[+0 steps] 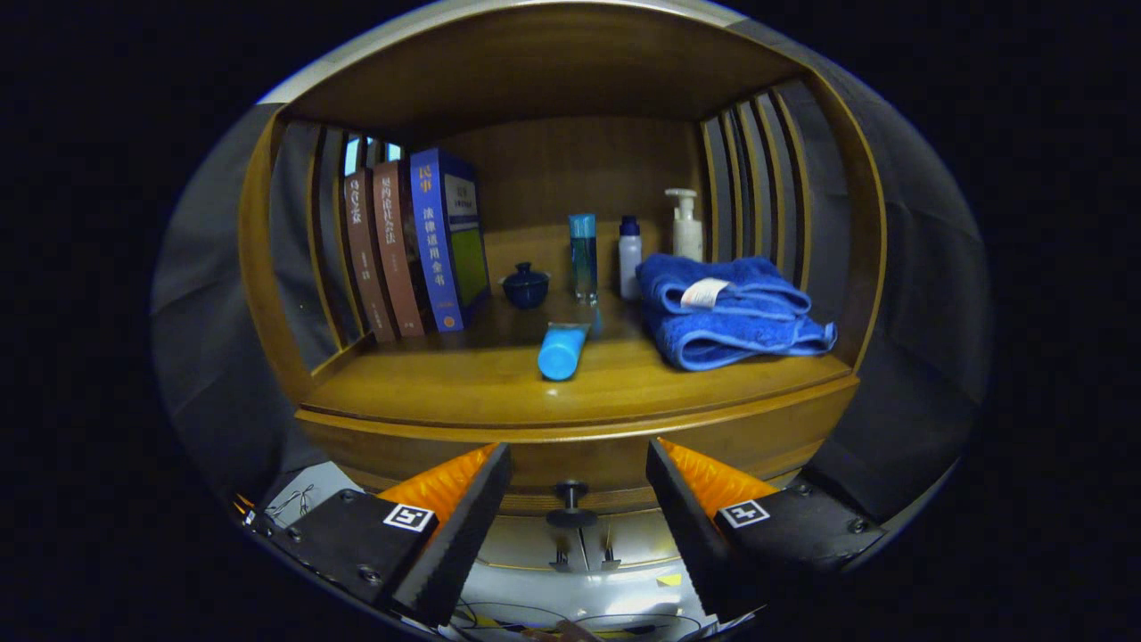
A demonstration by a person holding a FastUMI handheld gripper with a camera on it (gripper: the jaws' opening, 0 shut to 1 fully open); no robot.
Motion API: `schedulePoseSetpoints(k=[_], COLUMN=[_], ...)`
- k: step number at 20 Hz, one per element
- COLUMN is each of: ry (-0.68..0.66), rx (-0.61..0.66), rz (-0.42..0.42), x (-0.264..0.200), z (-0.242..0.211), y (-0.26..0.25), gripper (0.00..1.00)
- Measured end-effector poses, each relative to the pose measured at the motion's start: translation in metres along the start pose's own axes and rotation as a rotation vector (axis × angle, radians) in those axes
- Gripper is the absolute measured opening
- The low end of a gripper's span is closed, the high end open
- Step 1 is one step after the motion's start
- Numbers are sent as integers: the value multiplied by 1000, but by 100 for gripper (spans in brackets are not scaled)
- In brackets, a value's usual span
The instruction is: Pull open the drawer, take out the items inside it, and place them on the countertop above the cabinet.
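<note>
Tool [578,481] spread wide, empty, flanking the drawer knob [570,504]; on the bench [463,383]: books [414,250], lying blue tube [562,350], folded towel [726,308], bottles [630,257].

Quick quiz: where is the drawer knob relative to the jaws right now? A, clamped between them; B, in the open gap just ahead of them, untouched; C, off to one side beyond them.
B: the drawer knob sits centred in the gap of the open gripper, with neither side touching it.
</note>
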State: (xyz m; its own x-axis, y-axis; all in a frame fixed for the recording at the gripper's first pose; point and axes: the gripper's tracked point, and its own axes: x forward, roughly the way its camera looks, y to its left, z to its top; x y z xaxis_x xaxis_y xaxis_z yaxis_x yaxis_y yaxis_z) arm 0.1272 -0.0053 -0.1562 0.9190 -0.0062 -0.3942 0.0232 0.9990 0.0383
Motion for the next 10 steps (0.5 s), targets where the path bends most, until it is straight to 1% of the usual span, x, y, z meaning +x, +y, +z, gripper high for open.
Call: schedulePoseSetpoints(k=[3, 7, 10], ry=[-82, -197, -287], rx=[-19, -13, -38], rz=[8, 30, 33], x=[-32, -84, -126], z=[48, 112, 151], y=[1, 5, 8], gripper=[100, 100, 100])
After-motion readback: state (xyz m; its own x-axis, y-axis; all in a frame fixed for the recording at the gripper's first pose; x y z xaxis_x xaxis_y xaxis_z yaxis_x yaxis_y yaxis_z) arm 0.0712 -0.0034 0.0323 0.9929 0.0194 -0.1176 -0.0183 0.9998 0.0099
